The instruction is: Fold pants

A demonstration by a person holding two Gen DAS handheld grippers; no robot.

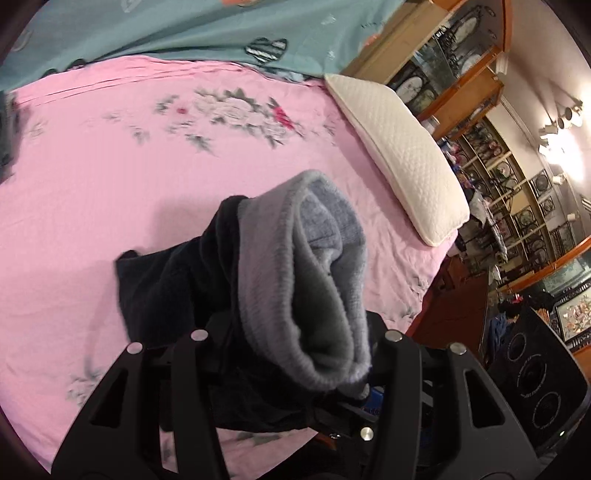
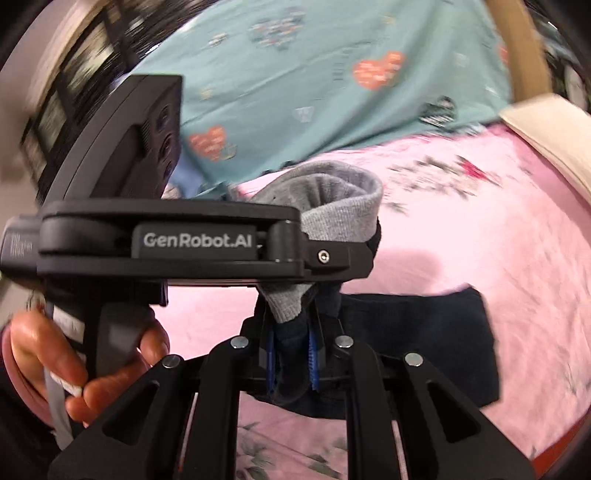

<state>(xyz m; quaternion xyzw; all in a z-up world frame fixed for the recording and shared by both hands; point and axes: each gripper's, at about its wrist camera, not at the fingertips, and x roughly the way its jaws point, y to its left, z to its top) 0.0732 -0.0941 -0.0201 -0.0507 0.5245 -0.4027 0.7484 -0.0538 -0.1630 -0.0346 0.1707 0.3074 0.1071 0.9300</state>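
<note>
The pants (image 1: 177, 288) are dark navy with a grey fleecy lining and a grey ribbed waistband (image 1: 273, 302). In the left wrist view my left gripper (image 1: 354, 398) is shut on the waistband, which bunches up over the fingers. The dark legs hang down onto the pink sheet (image 1: 110, 184). In the right wrist view my right gripper (image 2: 291, 354) is shut on the same waistband end (image 2: 288, 302), blue pads pressed on dark cloth. The left gripper's body (image 2: 184, 243) crosses just above it, held by a hand. The pants' dark part (image 2: 424, 332) lies on the sheet to the right.
A bed with a pink floral sheet (image 2: 480, 240). A teal quilt (image 1: 184, 33) lies along the far side. A white pillow (image 1: 399, 155) sits at the right end. Wooden shelves (image 1: 498, 166) and a black speaker (image 1: 535, 369) stand beyond the bed edge.
</note>
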